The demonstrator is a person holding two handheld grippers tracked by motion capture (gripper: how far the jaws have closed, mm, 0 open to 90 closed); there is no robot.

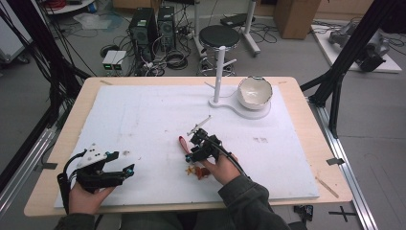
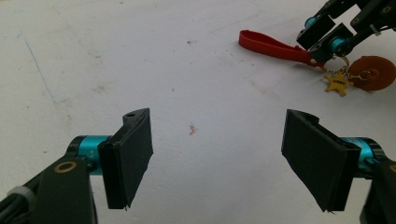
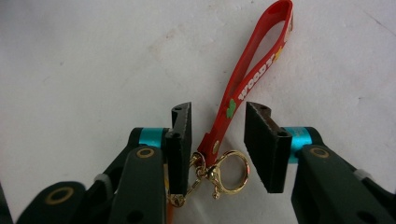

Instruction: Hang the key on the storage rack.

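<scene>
The right gripper (image 3: 218,142) has narrowed jaws straddling, not yet pinching, the red strap (image 3: 247,79), while the left gripper (image 2: 217,158), well left of the strap, gapes wide and empty

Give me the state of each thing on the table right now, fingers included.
Red strap keychain: flat on the white mat, lower end between the right fingers, not yet pinched.
Gold clasp ring: on the strap's end, lying flat.
Right gripper: fingers partly closed around the strap, gaps both sides.
Left gripper: fingers wide open, nothing between them.
Bowl: tilted on the white stand's base.
</scene>
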